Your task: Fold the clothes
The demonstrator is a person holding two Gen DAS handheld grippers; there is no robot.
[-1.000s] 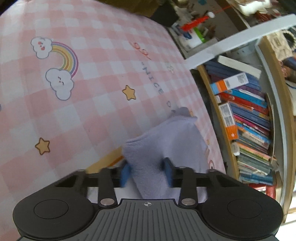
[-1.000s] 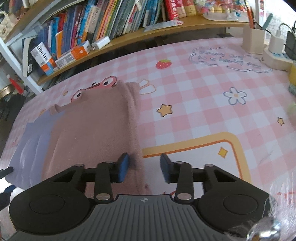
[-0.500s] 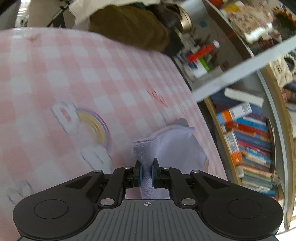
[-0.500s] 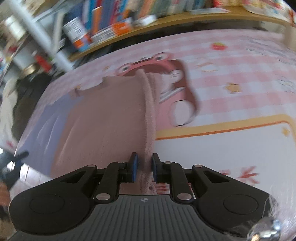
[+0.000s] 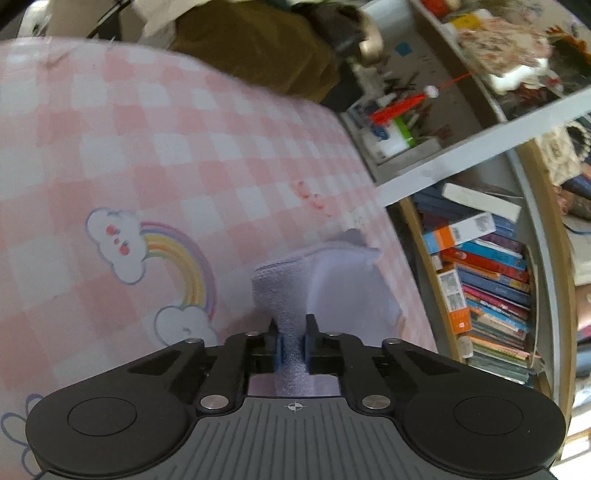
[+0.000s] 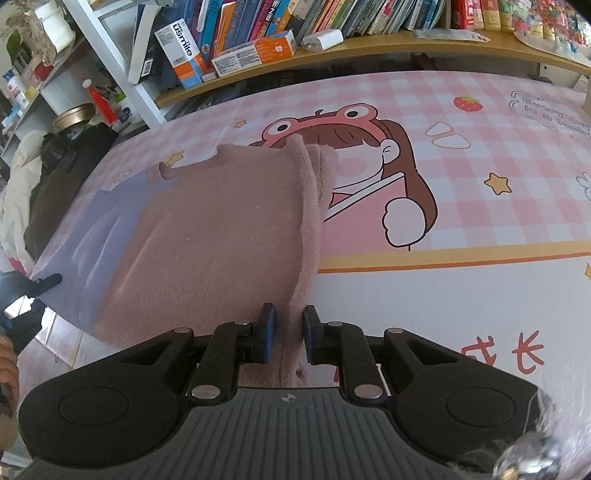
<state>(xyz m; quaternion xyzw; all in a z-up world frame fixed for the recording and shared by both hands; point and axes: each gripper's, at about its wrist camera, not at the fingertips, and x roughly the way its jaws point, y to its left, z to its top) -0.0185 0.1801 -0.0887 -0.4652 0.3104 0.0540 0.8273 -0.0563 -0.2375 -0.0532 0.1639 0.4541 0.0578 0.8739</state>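
A fleecy garment with a dusty-pink part point(image 6: 221, 229) and a lavender part point(image 6: 107, 236) is lifted off the pink checked table cover point(image 6: 480, 206). In the right wrist view my right gripper point(image 6: 289, 334) is shut on the pink part's thick folded edge, which runs away from the jaws toward the cartoon girl print. In the left wrist view my left gripper point(image 5: 293, 341) is shut on a bunched corner of the lavender cloth point(image 5: 332, 280), raised above the rainbow print point(image 5: 177, 254). A black fingertip of the left gripper point(image 6: 46, 282) shows at the far left of the right wrist view.
A wooden shelf packed with books point(image 6: 280, 26) runs along the table's far edge. A white shelf unit point(image 5: 413, 122) with small bottles and clutter stands beyond the corner. An olive and white pile of cloth point(image 5: 255, 44) lies off the table's end. A hand point(image 6: 7, 369) shows at left.
Both grippers went from open around the cloth to shut on it. The garment has lifted from the table, and both views swung, the right one showing more of the cartoon print.
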